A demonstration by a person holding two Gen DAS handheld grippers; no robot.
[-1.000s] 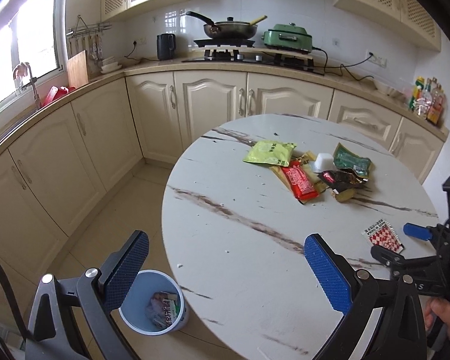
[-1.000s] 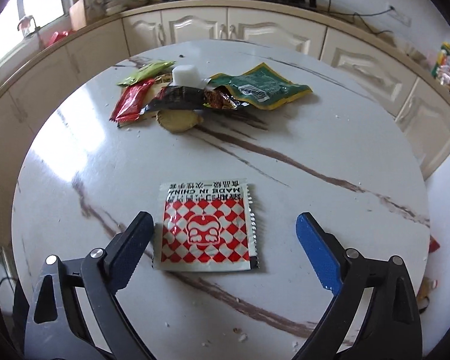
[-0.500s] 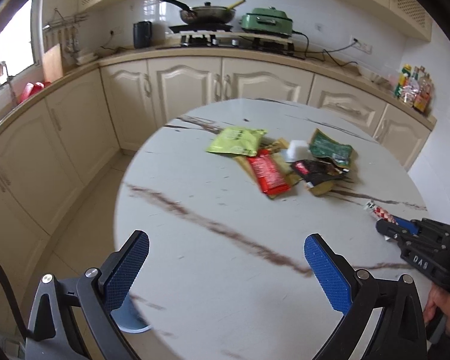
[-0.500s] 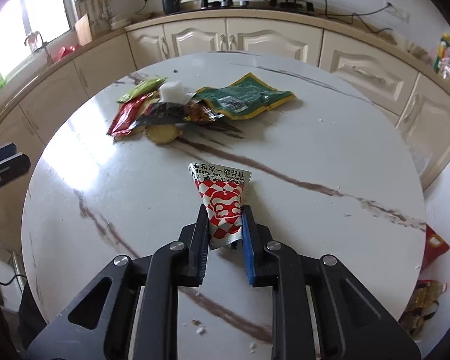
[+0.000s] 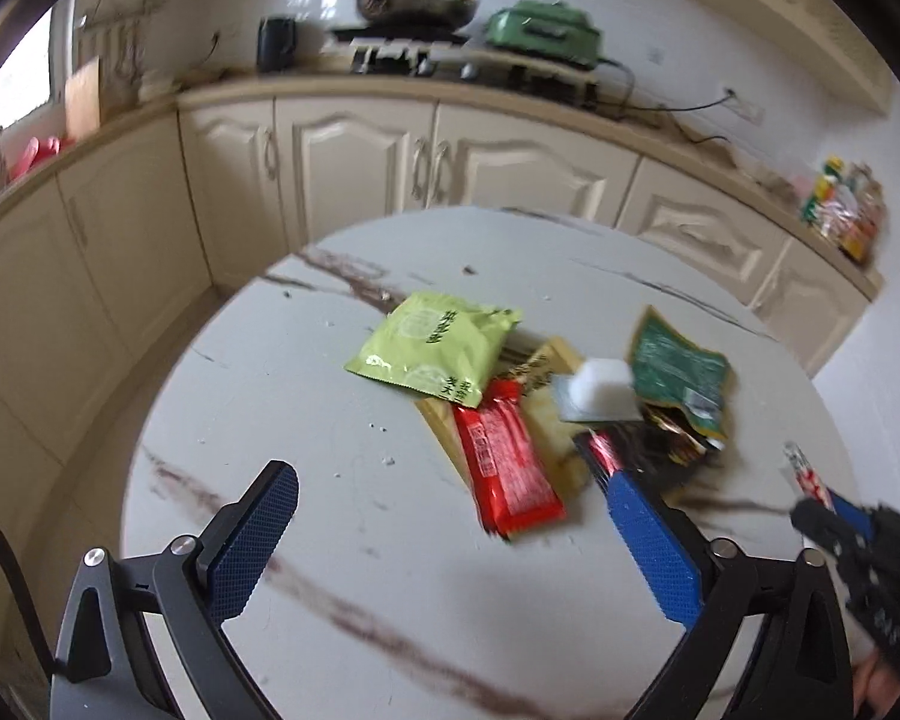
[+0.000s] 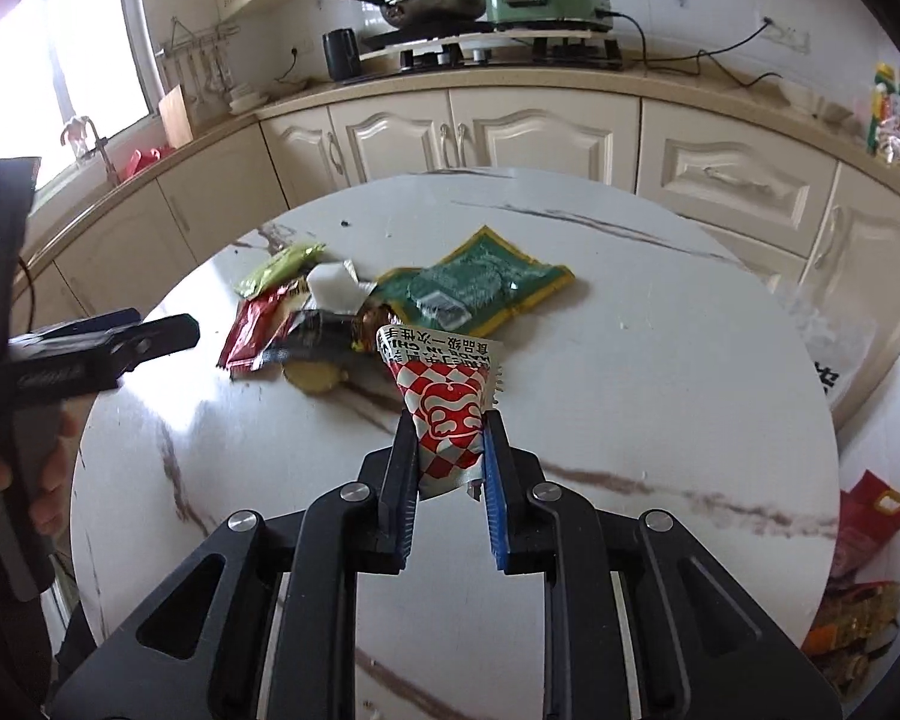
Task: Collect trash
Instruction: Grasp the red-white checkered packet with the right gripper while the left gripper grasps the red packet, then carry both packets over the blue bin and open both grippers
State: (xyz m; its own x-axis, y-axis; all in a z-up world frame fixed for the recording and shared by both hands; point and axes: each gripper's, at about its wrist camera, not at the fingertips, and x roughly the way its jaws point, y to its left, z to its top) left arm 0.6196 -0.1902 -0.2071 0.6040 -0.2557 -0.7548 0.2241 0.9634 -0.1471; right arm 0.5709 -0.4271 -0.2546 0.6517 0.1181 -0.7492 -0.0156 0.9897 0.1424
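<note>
Pinching the checkered packet, the right tool hides its base; left tool gapes.

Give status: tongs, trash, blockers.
Right tongs shut on checkered packet, lifted. Left tongs open, empty, over table. Wrapper pile uncollected. No blockers seen.

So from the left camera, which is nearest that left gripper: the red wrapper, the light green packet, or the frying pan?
1. Long red wrapper, on the table just ahead of the left gripper.
2. Light green packet, farther back on the table.
3. Frying pan, on the stove by the far wall.
</note>
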